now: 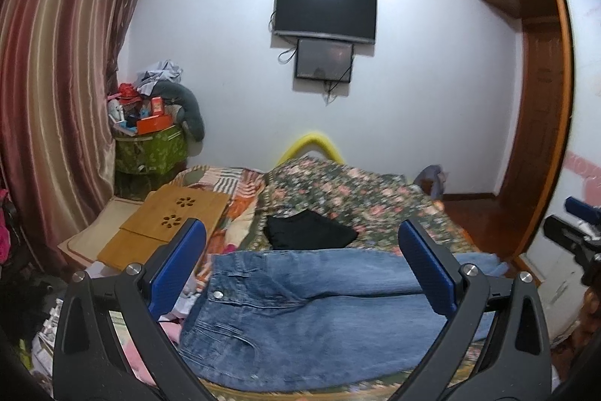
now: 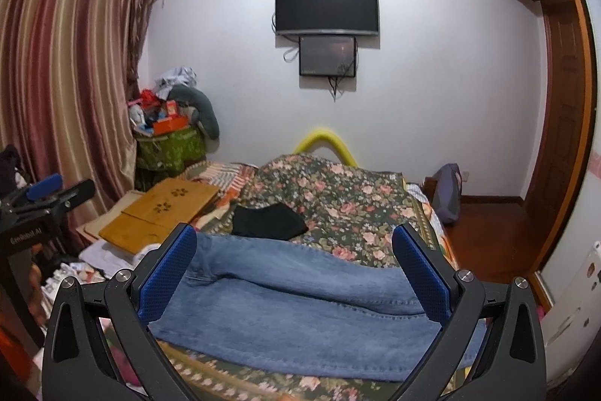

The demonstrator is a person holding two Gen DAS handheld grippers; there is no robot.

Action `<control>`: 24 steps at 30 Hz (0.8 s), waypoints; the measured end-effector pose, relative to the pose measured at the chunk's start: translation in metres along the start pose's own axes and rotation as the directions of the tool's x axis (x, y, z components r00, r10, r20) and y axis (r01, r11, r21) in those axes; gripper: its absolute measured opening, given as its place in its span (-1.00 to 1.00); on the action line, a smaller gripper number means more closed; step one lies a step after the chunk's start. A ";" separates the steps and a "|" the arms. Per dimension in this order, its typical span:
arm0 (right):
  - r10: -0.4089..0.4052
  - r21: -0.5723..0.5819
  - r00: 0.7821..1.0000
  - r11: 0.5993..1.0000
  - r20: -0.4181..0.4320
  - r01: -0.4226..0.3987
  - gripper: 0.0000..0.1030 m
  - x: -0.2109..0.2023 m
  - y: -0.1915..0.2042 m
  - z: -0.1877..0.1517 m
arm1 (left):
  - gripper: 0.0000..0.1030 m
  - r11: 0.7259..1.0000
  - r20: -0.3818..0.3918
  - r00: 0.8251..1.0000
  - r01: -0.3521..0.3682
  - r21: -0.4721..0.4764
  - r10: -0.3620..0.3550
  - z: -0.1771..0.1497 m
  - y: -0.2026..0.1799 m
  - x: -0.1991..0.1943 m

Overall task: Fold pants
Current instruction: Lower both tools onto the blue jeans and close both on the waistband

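Nearest, the left gripper (image 1: 302, 269) and right gripper (image 2: 295, 275) hover with jaws spread, holding nothing, over the jeans (image 1: 300, 318) laid flat across the bed (image 2: 357, 209). Folding seems unstarted; next, probably pinch waistband and legs. Beyond lies a black cloth (image 1: 308, 232).

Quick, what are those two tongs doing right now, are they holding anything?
Left tongs: open, holding nothing, above the jeans.
Right tongs: open, holding nothing, also over the jeans.

A floral bedspread (image 1: 360, 198) bears a black garment (image 1: 308, 232) — television (image 1: 326, 11) above.
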State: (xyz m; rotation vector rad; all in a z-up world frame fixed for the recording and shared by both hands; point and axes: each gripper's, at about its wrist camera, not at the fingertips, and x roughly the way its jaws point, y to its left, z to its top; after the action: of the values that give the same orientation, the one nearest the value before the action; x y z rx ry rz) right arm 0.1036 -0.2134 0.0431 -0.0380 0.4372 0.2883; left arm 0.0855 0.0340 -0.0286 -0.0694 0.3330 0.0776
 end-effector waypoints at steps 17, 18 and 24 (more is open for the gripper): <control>-0.041 -0.170 0.970 0.985 -0.240 -0.001 1.00 0.199 -0.047 -0.035 | 1.00 0.976 -0.286 0.934 -0.220 0.009 0.213 -0.034 0.124 0.256; -0.032 -0.165 0.963 0.986 -0.267 -0.013 1.00 0.213 -0.051 -0.039 | 1.00 0.974 -0.325 0.922 -0.225 0.000 0.213 -0.040 0.135 0.272; 0.036 -0.143 0.915 0.985 -0.402 -0.101 0.99 0.281 -0.064 -0.060 | 0.66 0.973 -0.482 0.859 -0.225 -0.048 0.175 -0.079 0.175 0.346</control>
State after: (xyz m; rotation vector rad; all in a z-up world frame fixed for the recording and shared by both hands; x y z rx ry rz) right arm 0.3406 -0.2057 -0.1316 -0.2438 0.8224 0.3872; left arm 0.3703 0.2236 -0.2268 -0.1573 0.8316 0.2888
